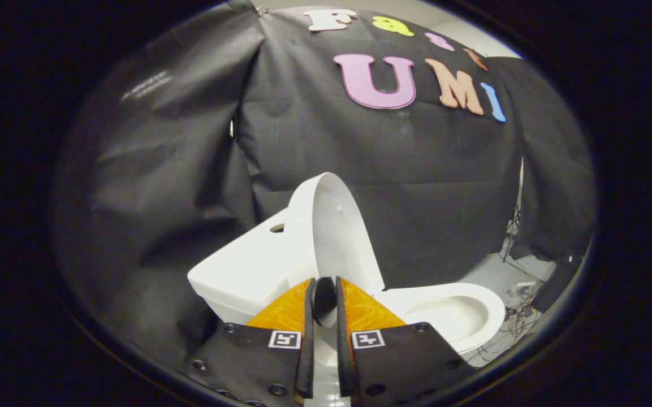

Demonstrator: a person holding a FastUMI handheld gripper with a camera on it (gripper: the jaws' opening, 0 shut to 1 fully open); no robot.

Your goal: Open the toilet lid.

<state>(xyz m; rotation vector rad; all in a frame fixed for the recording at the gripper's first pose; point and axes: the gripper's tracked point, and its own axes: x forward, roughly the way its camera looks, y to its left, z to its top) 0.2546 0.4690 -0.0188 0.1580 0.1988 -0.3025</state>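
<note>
Lid position is what the coming move turns on: the white, oval plastic toilet lid [334, 226] stands raised almost on edge just ahead of the gripper [323, 297], its long axis running upward from the hinge toward the black cloth wall [393, 164], its pale inner face turned toward the open bowl. The lower edge of the lid runs down into the narrow gap between the two fingers, which stand nearly closed, only a thin slot apart. A small dark round shape sits in that slot at the tips; I cannot tell whether it is part of the gripper or a knob, nor whether both fingers truly press on the lid's edge, so a firm hold is not certain.

Beside the lid on one side lies the white ceramic tank [241, 265] with a round hole in its top, close behind where the lid would come to rest. On the other side the white ceramic bowl and seat ring [487, 308] lie uncovered, so the opening looks largely done. Judged from this, what remains is a short push tankward. Room is tight there and open on the bowl side, where tangled cables [521, 316] lie on the pale floor [489, 271] beyond the rim
</note>
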